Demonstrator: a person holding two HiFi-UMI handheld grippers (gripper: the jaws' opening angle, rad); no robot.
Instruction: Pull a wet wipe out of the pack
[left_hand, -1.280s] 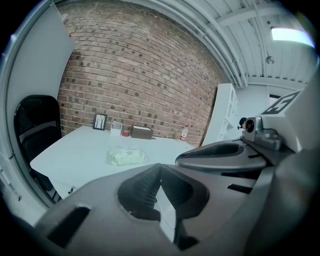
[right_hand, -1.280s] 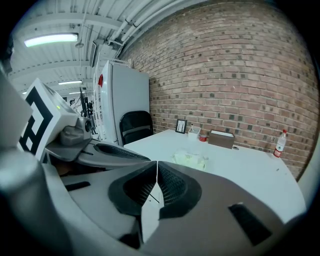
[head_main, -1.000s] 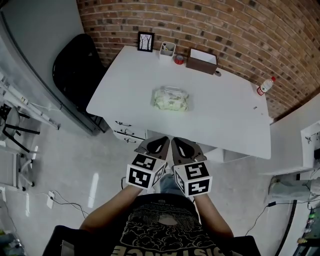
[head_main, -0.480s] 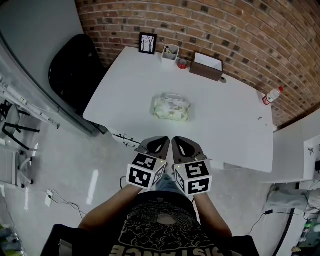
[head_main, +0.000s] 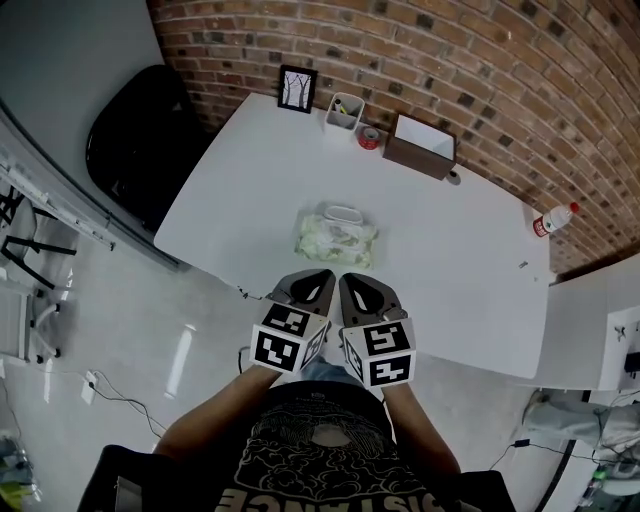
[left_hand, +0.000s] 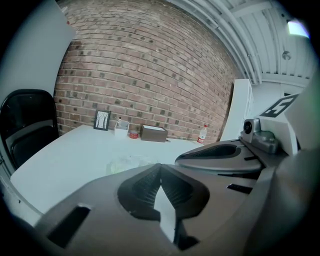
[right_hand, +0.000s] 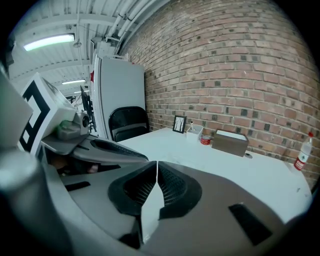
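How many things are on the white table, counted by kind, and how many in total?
Wet wipe pack: 1
Picture frame: 1
White cup: 1
Red round thing: 1
Brown box: 1
Bottle: 1
Small unclear bits: 2
Total: 8

the left claw (head_main: 322, 279) and right claw (head_main: 350, 281) sit side by side near the wipe pack (head_main: 336, 236) on the white table (head_main: 460, 270).

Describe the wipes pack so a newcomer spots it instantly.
Start at the white table against the brick wall. The wipes pack lies alone toward the near edge. It is soft, pale green with a white lid, unlike the rigid brown box by the wall.
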